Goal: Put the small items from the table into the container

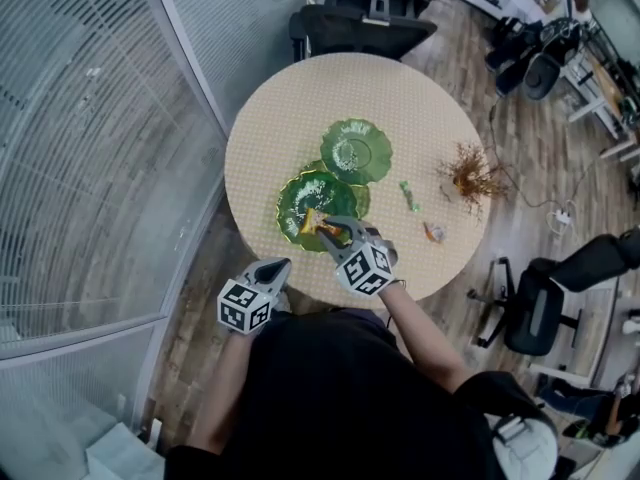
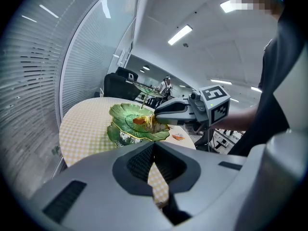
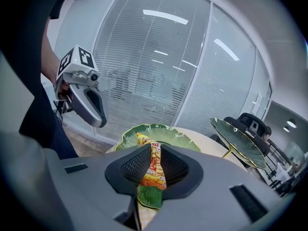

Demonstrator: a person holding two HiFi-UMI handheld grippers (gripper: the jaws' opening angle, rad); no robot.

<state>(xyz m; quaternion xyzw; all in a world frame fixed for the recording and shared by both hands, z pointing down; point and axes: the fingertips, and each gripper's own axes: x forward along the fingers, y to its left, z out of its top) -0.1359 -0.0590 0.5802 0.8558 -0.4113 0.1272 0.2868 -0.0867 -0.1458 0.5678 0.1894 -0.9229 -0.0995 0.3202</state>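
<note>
My right gripper (image 1: 328, 228) is shut on a yellow-and-orange snack packet (image 1: 312, 221) and holds it just over the lower green leaf-shaped dish (image 1: 296, 190). In the right gripper view the packet (image 3: 153, 170) is pinched upright between the pads, with the dish (image 3: 166, 131) right behind it. The left gripper view shows the same packet (image 2: 142, 121) at the right gripper's tips, above the dish (image 2: 126, 115). My left gripper (image 1: 281, 265) hangs shut and empty just off the table's near edge. A green packet (image 1: 410, 196) and a small orange item (image 1: 433, 232) lie on the cloth to the right.
A second, higher green leaf dish (image 1: 357, 150) stands behind the lower one. A dried brown plant sprig (image 1: 470, 176) lies at the right of the round checkered table (image 1: 270, 118). Office chairs stand beyond the table and to its right; a glass wall runs along the left.
</note>
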